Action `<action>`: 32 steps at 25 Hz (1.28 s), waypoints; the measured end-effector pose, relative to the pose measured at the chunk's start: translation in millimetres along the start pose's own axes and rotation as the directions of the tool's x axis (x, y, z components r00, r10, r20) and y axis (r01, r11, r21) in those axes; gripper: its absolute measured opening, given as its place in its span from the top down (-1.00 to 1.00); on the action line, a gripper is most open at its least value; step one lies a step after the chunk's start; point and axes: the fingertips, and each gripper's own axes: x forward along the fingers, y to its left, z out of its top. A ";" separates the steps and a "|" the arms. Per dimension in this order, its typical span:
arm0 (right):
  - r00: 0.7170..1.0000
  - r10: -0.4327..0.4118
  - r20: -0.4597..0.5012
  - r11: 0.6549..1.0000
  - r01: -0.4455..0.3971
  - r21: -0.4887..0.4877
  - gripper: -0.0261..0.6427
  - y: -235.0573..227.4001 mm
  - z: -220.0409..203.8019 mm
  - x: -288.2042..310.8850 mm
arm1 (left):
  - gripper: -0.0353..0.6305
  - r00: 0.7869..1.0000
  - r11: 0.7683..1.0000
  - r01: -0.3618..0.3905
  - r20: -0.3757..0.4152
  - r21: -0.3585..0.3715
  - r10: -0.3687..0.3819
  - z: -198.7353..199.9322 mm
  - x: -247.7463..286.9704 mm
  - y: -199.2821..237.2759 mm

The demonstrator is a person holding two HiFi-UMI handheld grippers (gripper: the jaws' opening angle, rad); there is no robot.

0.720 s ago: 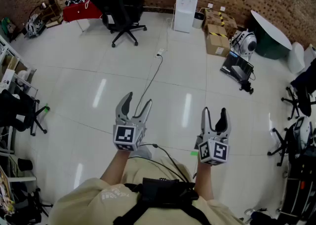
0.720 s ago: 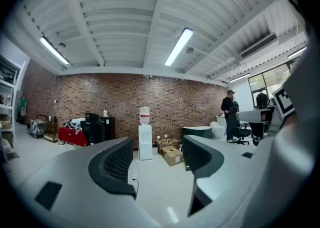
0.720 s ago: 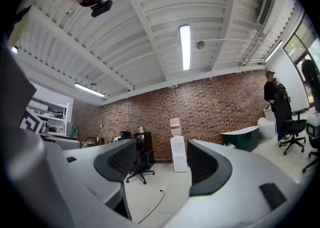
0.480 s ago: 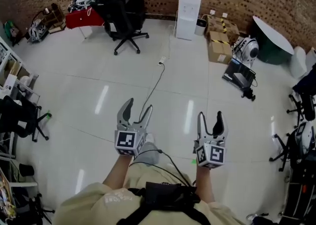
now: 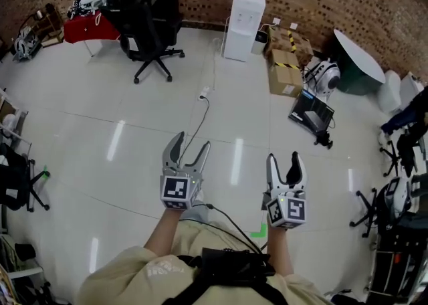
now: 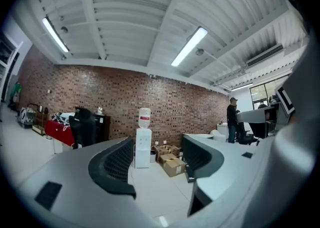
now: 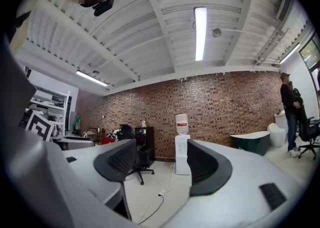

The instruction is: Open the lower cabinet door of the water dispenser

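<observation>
Since the earlier head views the floor [image 5: 127, 103] has shifted and the water dispenser [image 5: 243, 15], top centre against the brick wall, shows slightly larger. The approach is judged under way, with the lower cabinet door well out of reach. The left hand-held gripper [image 5: 190, 142] and right hand-held gripper [image 5: 285, 158] point level, jaws apart and empty.

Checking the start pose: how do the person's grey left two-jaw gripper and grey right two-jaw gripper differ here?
In the head view the left gripper reaches slightly farther forward than the right gripper. The left gripper's view has the white bottle-topped water dispenser just beside its left jaw; the right gripper's view has it beside the right jaw. Both are open, empty and aimed at that distant dispenser.
</observation>
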 end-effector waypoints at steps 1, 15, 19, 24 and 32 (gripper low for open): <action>1.000 0.006 -0.003 1.000 -0.006 -0.006 -0.07 6.9 3.7 20.6 | 0.00 1.000 1.000 -0.006 0.008 -0.009 0.006 1.0 13.7 18.1; 0.997 0.062 0.035 0.997 -0.060 -0.049 -0.07 30.4 21.5 167.9 | 0.00 0.993 0.993 0.114 -0.036 -0.040 -0.116 16.8 147.3 72.4; 0.997 0.060 0.044 0.998 -0.058 -0.029 -0.06 -2.2 8.9 191.3 | 0.00 0.991 0.992 0.126 -0.049 -0.016 -0.127 3.5 189.7 75.9; 0.996 0.077 0.043 0.995 -0.080 0.064 0.02 -63.2 -13.5 262.9 | 0.00 0.997 0.998 0.058 -0.058 0.021 -0.057 15.8 264.9 87.5; 0.978 0.164 0.131 0.986 -0.164 -0.009 0.02 -135.9 36.1 382.8 | 0.00 1.000 0.999 -0.009 -0.013 0.041 0.010 50.8 384.8 86.2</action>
